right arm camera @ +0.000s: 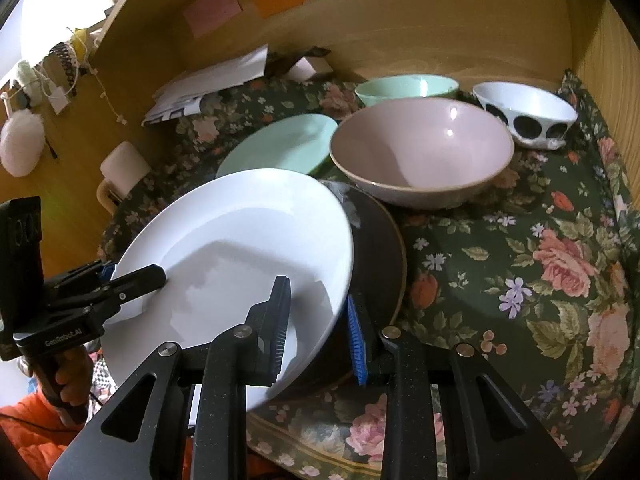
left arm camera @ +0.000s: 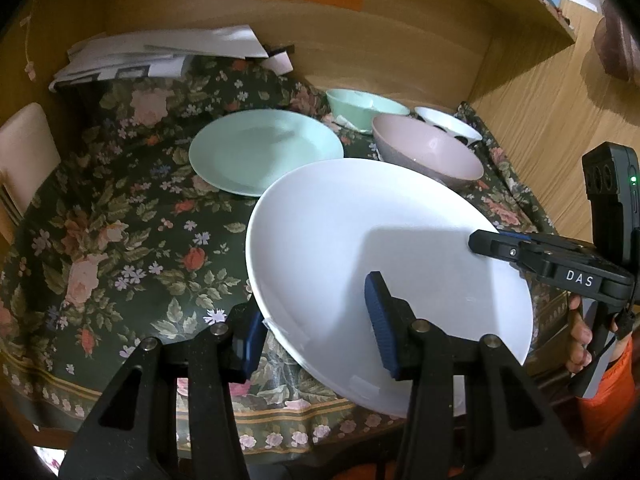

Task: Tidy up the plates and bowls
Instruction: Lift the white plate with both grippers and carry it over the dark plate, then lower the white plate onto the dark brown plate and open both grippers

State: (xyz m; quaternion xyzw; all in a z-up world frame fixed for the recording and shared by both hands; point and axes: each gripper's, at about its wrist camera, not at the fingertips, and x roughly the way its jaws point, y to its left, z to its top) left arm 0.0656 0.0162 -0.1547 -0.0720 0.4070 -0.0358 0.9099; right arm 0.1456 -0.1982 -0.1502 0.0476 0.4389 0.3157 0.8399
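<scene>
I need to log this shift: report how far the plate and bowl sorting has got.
Done: nothing stacked yet. In hand: both the left gripper and right gripper clamp the white plate, tilted above a dark plate. Left: mint plate, pink bowl, mint bowl and spotted bowl stand separate.

Each wrist camera looks steeply down along its own fingers, close over the table. Both views share the white plate (left arm camera: 360,240) (right arm camera: 224,240) and bowls.

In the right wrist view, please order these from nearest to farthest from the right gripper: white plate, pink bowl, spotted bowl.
1. white plate: held in the right gripper, lower left.
2. pink bowl: behind the plate, centre.
3. spotted bowl: farthest, at the back right.
</scene>
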